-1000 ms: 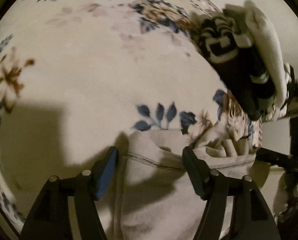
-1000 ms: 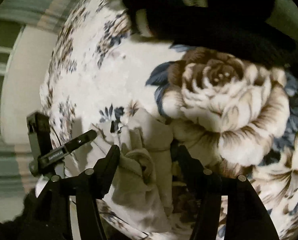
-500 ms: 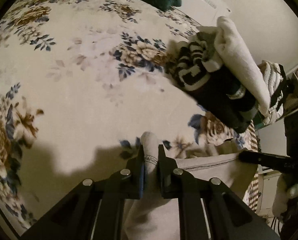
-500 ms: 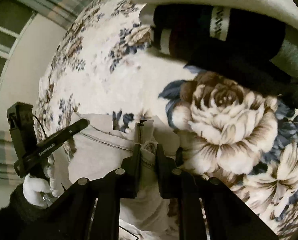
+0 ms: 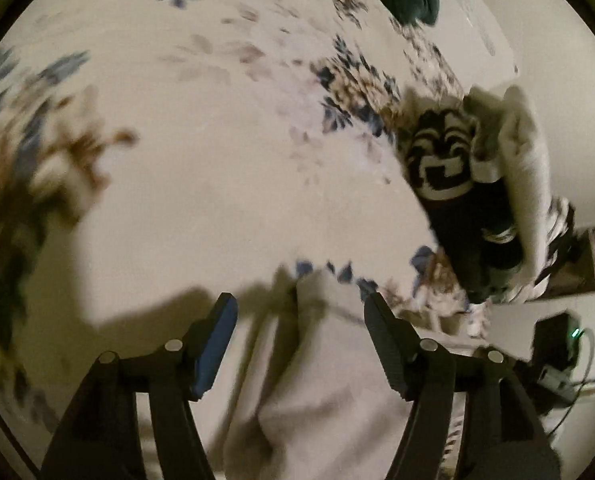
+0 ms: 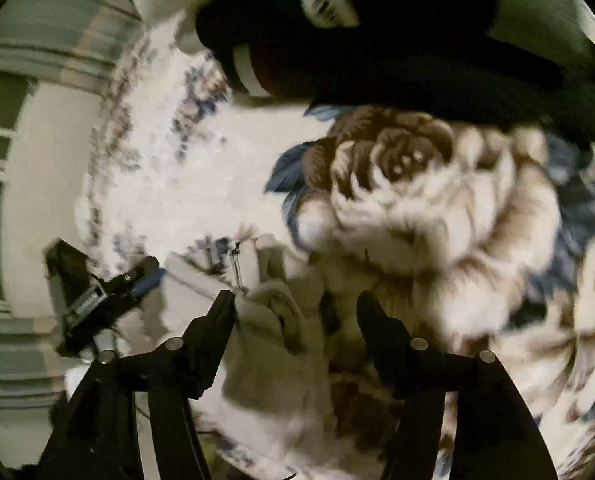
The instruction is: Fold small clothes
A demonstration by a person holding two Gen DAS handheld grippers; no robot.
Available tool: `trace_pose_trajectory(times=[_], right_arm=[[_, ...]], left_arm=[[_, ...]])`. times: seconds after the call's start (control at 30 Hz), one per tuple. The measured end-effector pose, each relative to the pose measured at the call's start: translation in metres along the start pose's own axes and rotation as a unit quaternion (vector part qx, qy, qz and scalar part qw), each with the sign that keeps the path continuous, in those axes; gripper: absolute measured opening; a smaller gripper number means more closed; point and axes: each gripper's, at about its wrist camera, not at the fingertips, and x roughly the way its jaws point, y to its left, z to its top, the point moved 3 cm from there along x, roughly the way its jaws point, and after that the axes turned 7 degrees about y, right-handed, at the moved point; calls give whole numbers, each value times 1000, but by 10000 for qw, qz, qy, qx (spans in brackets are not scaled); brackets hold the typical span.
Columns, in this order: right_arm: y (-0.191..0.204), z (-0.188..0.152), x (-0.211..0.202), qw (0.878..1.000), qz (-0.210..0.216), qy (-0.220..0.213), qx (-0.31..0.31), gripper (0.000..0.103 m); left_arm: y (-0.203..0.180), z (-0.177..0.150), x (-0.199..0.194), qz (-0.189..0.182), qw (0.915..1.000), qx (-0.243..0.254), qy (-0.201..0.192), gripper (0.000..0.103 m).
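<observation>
— Jaws of left gripper (image 5: 300, 312) and right gripper (image 6: 295, 308)?
— Both opening, pressing nothing.
— Pale beige cotton garment (image 5: 329, 384)?
— Lying between both pairs, on cream floral fleece blanket (image 5: 217, 160), near edge.

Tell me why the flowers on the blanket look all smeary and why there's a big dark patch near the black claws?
Left wrist view: the camera is moving, so the floral blanket smears, most at the round lens edge; the left gripper casts that dark shadow under one warm light. Right wrist view: the big rose and beige garment are streaked too, and the dark clothes pile is nearly black.
</observation>
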Motion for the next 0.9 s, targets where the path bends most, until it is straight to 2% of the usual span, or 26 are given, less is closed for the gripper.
trace_pose_trajectory(times=[0.13,0.27,0.33,0.4,0.43,0.5,0.57,0.67,0.73,0.77,0.9], right_arm=[[-7,-43,-10,9994,273,51,229,65],[-14,-85,10,9963,604,393,478,65],[-19,-98,30,9931,795,567,653,56],[-19,-105,43,9928,777,628,668,35],[-20,-106,44,9948,611,558,599,30],[-33,-104,41,9957,353,401,754,27],[-43,-99,37,9944,334,335,946,27],[-27,-94,21,9941,819,202,684,27],[-19,-90,9,9929,1015,69,619,40],[-20,-88,6,9929,977,-40,677,48],[-33,-72,4,9929,697,-288,924,48]], left_arm=[[4,-32,-15,43,10000,-19,-45,64],[-3,-58,2,302,9993,149,190,64],[-4,-68,16,493,9978,257,357,64],[-3,-74,29,936,9935,502,414,64],[0,-77,33,1067,9916,578,443,64],[11,-80,37,990,9926,481,508,65],[12,-77,31,926,9937,389,499,65],[5,-72,19,850,9950,324,415,64],[-7,-64,12,807,9955,418,274,64],[-14,-60,11,802,9953,496,219,64],[-40,-41,18,821,9930,836,115,64]])
